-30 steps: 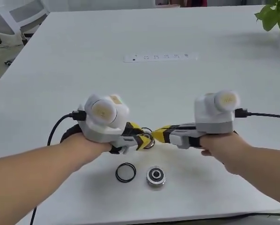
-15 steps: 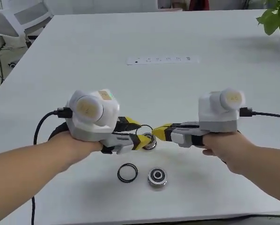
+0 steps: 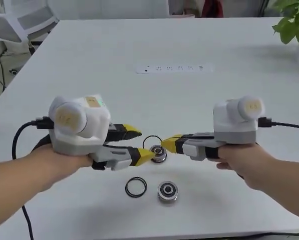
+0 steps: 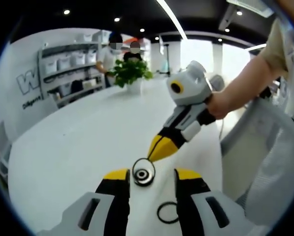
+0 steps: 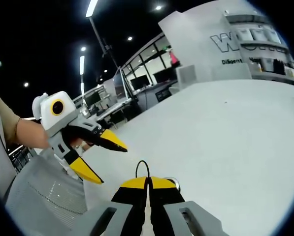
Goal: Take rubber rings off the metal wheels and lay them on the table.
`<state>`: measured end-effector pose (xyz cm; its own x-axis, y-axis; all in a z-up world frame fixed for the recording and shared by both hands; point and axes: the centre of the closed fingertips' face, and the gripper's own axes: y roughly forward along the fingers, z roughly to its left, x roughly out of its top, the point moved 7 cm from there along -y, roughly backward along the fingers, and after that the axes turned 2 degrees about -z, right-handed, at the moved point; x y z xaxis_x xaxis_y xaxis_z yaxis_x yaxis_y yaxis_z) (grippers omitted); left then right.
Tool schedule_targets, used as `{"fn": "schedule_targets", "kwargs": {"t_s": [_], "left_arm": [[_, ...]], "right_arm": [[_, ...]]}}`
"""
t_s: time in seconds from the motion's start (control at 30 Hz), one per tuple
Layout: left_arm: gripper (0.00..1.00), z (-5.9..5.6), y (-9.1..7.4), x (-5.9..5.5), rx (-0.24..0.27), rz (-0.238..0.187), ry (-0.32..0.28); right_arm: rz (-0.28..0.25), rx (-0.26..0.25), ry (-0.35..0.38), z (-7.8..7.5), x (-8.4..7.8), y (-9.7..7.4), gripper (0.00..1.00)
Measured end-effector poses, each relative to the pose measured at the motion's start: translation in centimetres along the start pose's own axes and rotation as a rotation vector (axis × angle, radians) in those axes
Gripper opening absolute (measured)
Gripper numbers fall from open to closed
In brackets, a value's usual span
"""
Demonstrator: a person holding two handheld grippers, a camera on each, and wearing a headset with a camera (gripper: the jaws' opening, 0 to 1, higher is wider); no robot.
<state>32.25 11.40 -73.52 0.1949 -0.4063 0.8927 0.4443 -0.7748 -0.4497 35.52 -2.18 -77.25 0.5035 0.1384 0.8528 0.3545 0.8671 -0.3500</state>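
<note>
left claw: wide, empty | right claw: closed on thin black rubber ring by small round metal wheel | loose black ring, second wheel: near edge of white table

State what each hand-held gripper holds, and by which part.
Right hand-held gripper pinches the rubber ring by its rim, jaws shut. Left hand-held gripper is open, holding nothing.

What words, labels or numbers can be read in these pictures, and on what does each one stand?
"WO": large dark letters of the wall sign, right gripper view; the rest is cut off.
"Diligent": smaller line under those letters; what follows it is blurred.
"W": the same wall sign in the left gripper view; its small line is blurred.
Markings on the power strip: too small to read.
</note>
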Motion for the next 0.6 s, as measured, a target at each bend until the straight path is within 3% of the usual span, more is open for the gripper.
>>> {"fn": "schedule_targets", "kwargs": {"t_s": [0.17, 0.6], "left_arm": [[0.40, -0.2, -0.8, -0.1, -0.003, 0.001, 0.031], [0.49, -1.0, -3.1, -1.1, -0.014, -0.001, 0.002]], "right_arm": [[0.000, 0.016, 0.000, 0.5, 0.2, -0.1, 0.00], [0.013, 0.060, 0.002, 2.1, 0.0, 0.2, 0.00]]}}
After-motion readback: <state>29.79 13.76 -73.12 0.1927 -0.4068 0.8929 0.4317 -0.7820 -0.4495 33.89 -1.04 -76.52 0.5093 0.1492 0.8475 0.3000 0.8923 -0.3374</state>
